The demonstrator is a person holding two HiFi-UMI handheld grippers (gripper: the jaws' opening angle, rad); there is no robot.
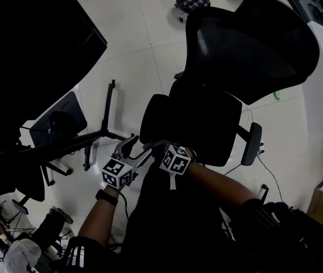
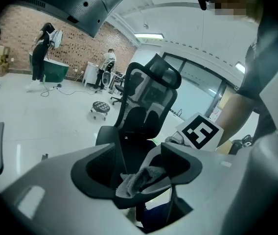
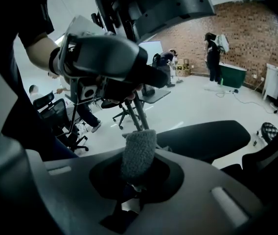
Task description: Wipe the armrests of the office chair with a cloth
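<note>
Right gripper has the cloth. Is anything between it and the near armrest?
Nothing visible stands in the way. The cloth sticks up from the right gripper, and the armrest lies just beyond it to the right with only open floor showing between them.

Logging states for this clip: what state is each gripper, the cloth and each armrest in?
left gripper: shut on the cloth
right gripper: shut on the cloth
cloth: bunched, pinched by both grippers
near armrest: top bare; cloth contact unclear
far armrest: bare, untouched
</note>
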